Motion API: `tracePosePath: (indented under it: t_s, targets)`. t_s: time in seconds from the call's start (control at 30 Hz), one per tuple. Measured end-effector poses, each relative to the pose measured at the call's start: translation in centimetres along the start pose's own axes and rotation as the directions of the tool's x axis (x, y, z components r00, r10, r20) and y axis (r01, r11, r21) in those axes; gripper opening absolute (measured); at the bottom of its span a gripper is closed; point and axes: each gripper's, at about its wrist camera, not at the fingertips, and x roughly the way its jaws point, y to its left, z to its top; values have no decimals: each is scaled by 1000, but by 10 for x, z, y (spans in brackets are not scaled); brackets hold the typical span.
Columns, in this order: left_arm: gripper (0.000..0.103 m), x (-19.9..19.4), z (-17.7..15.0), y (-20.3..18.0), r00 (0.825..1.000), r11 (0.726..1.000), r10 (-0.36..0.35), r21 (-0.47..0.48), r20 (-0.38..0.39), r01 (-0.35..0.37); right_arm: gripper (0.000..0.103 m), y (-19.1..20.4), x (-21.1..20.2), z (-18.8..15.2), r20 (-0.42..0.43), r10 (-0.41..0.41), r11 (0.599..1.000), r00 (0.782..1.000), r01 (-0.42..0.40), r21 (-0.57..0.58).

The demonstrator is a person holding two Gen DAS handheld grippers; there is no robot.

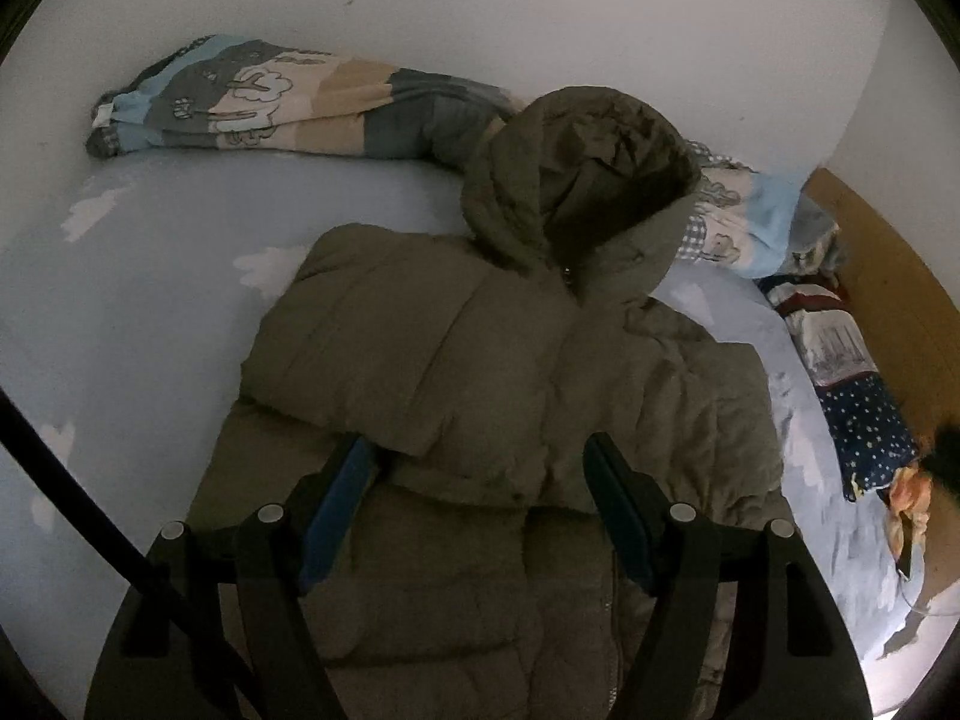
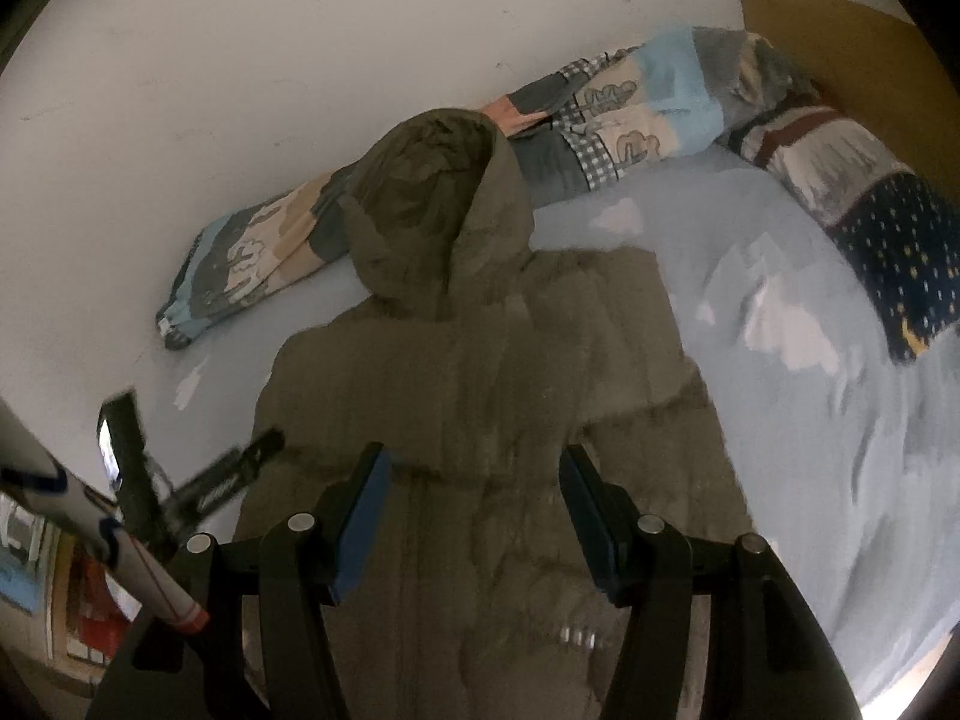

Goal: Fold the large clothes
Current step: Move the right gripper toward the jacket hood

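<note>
The olive hooded puffer coat (image 1: 480,360) lies mid-bed on the blue sheet (image 1: 150,300), hood toward the wall-side edge. Left gripper (image 1: 480,450) and right gripper (image 2: 474,456) hover above it, both spread wide, holding nothing.

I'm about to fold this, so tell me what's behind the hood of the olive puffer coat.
Behind the hood of the olive puffer coat lies a rolled patchwork cartoon-print quilt along the white wall. The hood covers the quilt's middle stretch, so anything there is hidden.

Pale blue bed sheet (image 1: 150,300) w/ white clouds, patchwork quilt (image 1: 252,96) bunched along the wall (image 1: 480,6), starry navy pillow (image 2: 900,252) by wooden headboard (image 2: 840,42).
</note>
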Motion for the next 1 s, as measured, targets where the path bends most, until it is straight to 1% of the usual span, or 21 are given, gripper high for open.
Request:
tracePosePath:
  t_s: [0.07,0.13,0.2,0.27,0.33,0.4,0.47,0.57,0.63,0.7,0.73,0.77,0.83,0.87,0.93,1.0]
  targets:
    - [73,4,3,-3,1000,1000,6,26,2,-6,65,5,10,30,2,-8,1000,1000,8,-1]
    - [73,6,7,-5,1000,999,-7,45,2,7,67,12,23,62,-1,-13,1000,1000,13,-20]
    - [73,7,12,-5,1000,998,-12,65,11,12,67,16,36,92,8,-39,999,999,39,-28]
    - [73,9,15,-3,1000,997,4,72,20,-6,68,19,54,125,9,-53,998,999,53,-28]
    - [73,13,16,2,1000,998,15,58,15,-16,69,22,70,153,36,-84,996,996,85,-24]
    - [73,18,17,7,1000,999,12,35,-2,-12,71,23,92,181,29,-84,996,996,84,-22]
    - [73,26,17,10,1000,1000,6,13,-20,-5,71,21,112,204,45,-114,993,993,114,-9]
    - [73,31,19,9,1000,999,26,23,-13,-25,71,14,150,238,46,-138,990,989,137,25]
    - [73,35,20,8,999,999,29,32,-15,-28,71,8,170,256,40,-112,991,993,109,80]
    - [73,38,20,8,1000,999,27,30,-15,-26,71,-2,187,273,68,-53,981,996,39,188]
    - [73,41,19,7,999,999,30,35,-18,-29,71,-4,195,280,82,-38,975,996,19,220]
    - [73,44,19,6,999,999,28,43,-20,-28,71,-4,202,286,88,-38,974,995,17,227]
    - [73,48,20,5,999,998,25,53,-30,-23,72,0,221,308,95,-70,983,993,52,178]
    - [73,51,20,4,999,998,19,54,-35,-17,75,2,229,316,89,-84,987,992,71,145]
    - [73,55,20,5,999,999,12,49,-44,-10,77,2,249,330,69,-119,991,990,114,75]
    - [73,60,21,7,999,999,6,35,-52,-4,77,1,264,333,64,-153,988,986,153,19]
